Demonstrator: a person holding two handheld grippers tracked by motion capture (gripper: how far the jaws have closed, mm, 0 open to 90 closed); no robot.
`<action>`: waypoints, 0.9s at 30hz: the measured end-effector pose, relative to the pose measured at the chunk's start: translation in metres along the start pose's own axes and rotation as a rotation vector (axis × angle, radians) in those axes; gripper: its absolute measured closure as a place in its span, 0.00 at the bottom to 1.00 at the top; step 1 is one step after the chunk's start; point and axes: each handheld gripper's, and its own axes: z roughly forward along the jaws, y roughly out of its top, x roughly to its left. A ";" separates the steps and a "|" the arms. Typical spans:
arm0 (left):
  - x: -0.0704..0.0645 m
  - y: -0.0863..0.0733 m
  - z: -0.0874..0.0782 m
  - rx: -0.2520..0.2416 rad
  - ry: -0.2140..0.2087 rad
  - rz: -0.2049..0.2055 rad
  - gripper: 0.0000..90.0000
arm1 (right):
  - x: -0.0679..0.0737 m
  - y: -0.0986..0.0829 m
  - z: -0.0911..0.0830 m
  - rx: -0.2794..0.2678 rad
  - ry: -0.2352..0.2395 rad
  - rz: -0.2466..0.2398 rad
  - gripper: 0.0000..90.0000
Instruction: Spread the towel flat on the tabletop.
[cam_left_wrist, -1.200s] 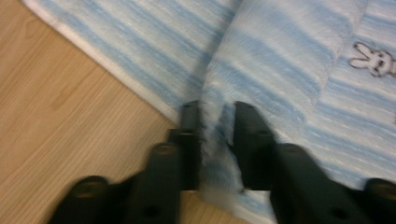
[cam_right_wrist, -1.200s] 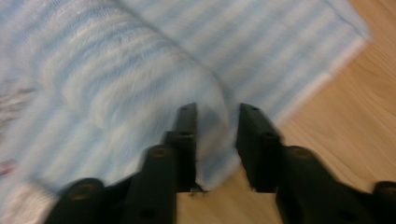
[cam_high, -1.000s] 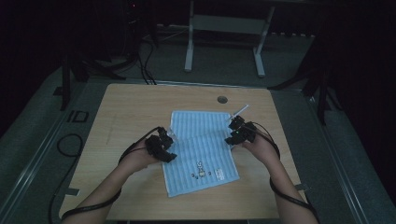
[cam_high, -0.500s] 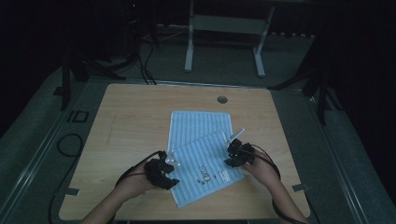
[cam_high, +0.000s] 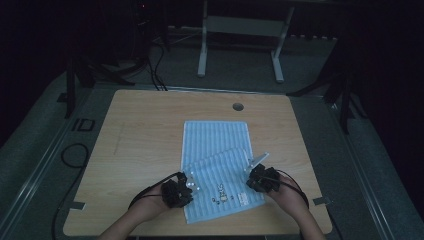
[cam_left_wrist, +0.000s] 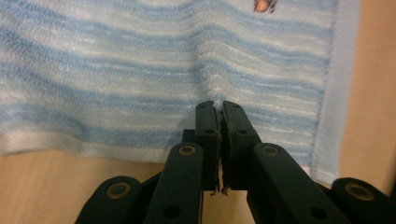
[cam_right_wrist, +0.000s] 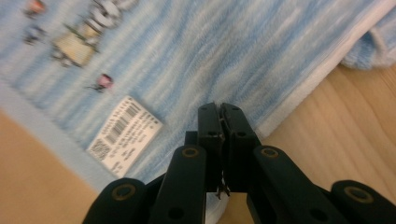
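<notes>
A light blue striped towel (cam_high: 217, 140) lies on the wooden table (cam_high: 145, 130), its near part a doubled layer that bears small printed figures and a white barcode label (cam_right_wrist: 123, 135). My left gripper (cam_high: 186, 186) is at the towel's near left edge. In the left gripper view it (cam_left_wrist: 217, 103) is shut, pinching a puckered bit of the towel (cam_left_wrist: 140, 56). My right gripper (cam_high: 256, 174) sits at the towel's near right edge. In the right gripper view it (cam_right_wrist: 219, 106) is shut over the hem of the towel (cam_right_wrist: 210, 46), which runs under its jaws.
A round cable hole (cam_high: 238, 106) sits near the table's far edge. Beyond the table stands a white metal frame (cam_high: 240, 25) on the dark floor, with cables (cam_high: 75, 150) at the left. Bare wood lies on both sides of the towel.
Both grippers have come toward the person, drawing a layer of towel with them. The folded layer now reaches the front of the table.
</notes>
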 end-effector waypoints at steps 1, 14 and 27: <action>-0.004 0.000 -0.002 0.008 -0.020 0.018 0.96 | 0.000 0.000 0.000 0.000 0.000 0.000 0.97; -0.042 -0.013 -0.035 0.006 -0.241 0.085 0.77 | 0.070 -0.070 -0.038 0.030 0.123 0.017 0.81; 0.042 0.013 -0.024 -0.030 -0.012 -0.051 0.65 | -0.013 -0.002 -0.031 -0.087 -0.051 0.045 0.91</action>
